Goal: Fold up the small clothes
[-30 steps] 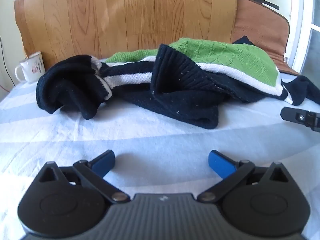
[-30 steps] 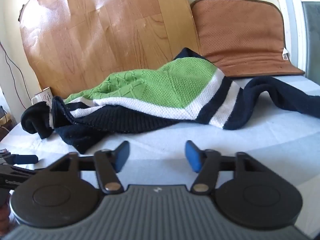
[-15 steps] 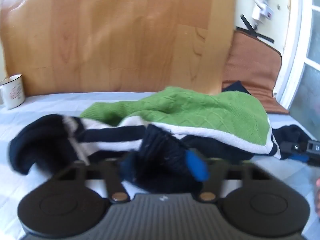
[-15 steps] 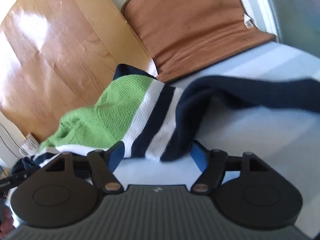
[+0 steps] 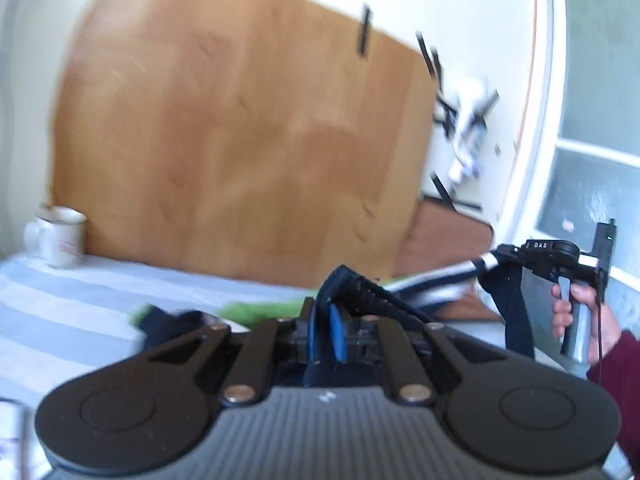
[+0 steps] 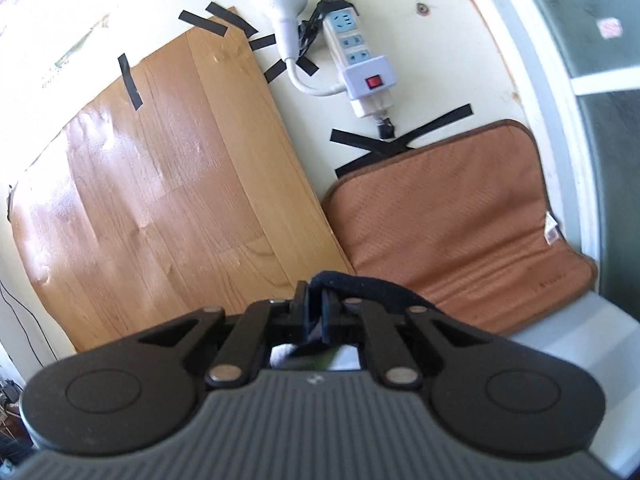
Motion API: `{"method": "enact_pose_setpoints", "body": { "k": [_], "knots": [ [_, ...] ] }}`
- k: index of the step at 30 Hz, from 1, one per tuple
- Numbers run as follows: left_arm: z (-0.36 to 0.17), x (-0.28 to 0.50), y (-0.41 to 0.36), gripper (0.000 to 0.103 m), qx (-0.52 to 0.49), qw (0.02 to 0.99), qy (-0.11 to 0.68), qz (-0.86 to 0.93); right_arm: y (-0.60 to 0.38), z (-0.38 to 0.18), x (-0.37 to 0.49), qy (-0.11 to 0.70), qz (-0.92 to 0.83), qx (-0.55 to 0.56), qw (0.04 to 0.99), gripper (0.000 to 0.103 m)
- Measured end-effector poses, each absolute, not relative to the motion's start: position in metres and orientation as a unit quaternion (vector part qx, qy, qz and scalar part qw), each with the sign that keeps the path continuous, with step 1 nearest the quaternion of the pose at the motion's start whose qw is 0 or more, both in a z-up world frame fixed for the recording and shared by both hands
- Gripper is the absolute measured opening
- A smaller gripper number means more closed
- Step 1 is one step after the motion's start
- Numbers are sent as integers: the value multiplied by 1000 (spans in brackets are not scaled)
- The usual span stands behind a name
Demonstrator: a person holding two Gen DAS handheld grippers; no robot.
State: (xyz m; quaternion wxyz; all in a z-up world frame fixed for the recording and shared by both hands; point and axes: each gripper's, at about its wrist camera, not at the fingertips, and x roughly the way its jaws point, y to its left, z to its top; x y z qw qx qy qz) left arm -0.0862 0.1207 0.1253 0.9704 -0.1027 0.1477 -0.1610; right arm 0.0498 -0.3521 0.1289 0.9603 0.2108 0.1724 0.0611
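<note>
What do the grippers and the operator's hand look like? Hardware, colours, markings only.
Left gripper: black linkage arms with silver pivot pins, round black side discs, ribbed grey body, blue finger pads. Right gripper: same build; from the left view it bears a white "DAS" marking and a thin black cable. The bare right hand wears a maroon sleeve.

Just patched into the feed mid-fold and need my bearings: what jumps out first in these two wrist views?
Both tongs are clamped on the navy, white and green knitted sweater: the left tongs pinch a navy edge at centre, and the right tongs grip another, lifted off the striped sheet. Behind stand a big wooden board and a brown padded cushion leaning on the wall; a white mug sits far left.
</note>
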Motion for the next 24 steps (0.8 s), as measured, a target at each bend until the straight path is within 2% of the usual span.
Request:
{"method": "enact_pose_setpoints", "body": {
  "k": [1,4,5,6,8,12,14,19,20,21,22,24],
  "knots": [
    [125,-95,130,8,-103,972,146,-154,-343,123,65,200,66,205,956,13],
    [113,-112,142,8,-106,972,160,-139,-322,86,79,293,42,174,939,33],
    [106,-113,142,8,-109,969,175,-138,-318,73,74,311,47,181,932,34],
    [100,-114,141,8,-107,967,187,-137,-316,62,63,318,60,198,925,34],
    [88,-117,138,9,-94,966,199,-133,-315,48,37,321,79,223,917,44],
    [72,-127,137,9,-86,965,201,-148,-314,37,-26,322,103,231,912,52],
    [67,-132,136,9,-83,964,201,-153,-305,34,-53,337,128,236,903,63],
    [61,-147,131,9,-71,964,191,-168,-261,18,-85,382,156,197,889,63],
    [59,-151,130,9,-67,965,187,-171,-250,17,-88,367,144,181,901,57],
    [58,-155,129,9,-65,965,185,-172,-238,15,-87,370,142,161,904,45],
    [58,-159,127,9,-64,965,185,-174,-230,15,-82,376,140,149,904,16],
    [56,-165,128,9,-67,964,188,-174,-224,23,-72,363,143,152,908,16]
  ]
}}
